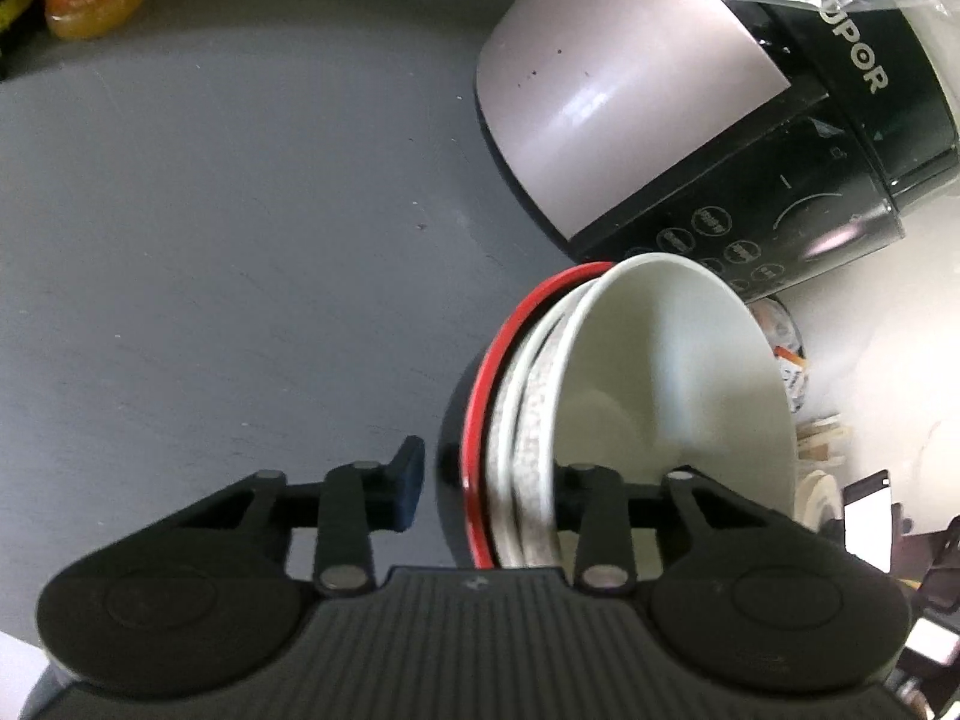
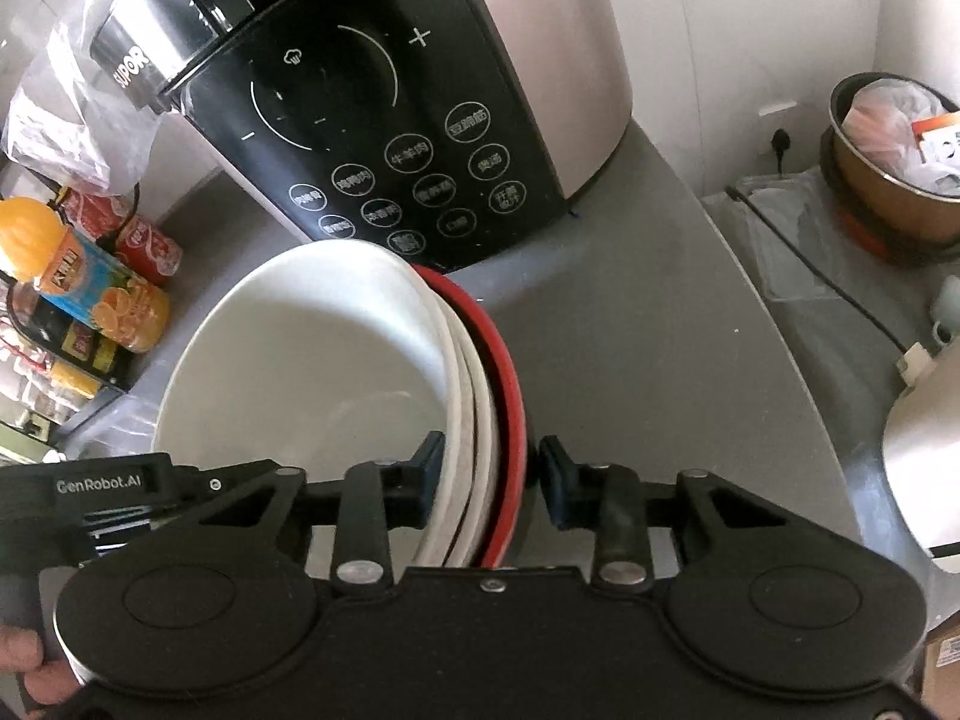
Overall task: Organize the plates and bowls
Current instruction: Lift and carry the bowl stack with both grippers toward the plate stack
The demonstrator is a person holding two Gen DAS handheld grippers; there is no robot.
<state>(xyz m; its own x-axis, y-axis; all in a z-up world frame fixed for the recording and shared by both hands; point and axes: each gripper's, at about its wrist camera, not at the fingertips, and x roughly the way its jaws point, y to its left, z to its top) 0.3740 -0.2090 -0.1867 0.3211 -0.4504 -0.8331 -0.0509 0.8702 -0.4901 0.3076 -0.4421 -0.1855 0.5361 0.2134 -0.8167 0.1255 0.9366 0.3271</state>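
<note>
A nested stack, a glossy white ceramic bowl (image 1: 672,372) over white plates and a red-rimmed plate (image 1: 480,420), sits lower centre in both views, before the black-panelled cooker (image 2: 384,138). The left gripper (image 1: 489,480) and right gripper (image 2: 489,474) each straddle opposite rims; whether the pads press yet, I cannot tell. Uneven clamping could likely let the smooth bowl slide off.

Soft, dimmish light, glare on the cooker (image 1: 606,102), perhaps slight blur, edges bowed.
</note>
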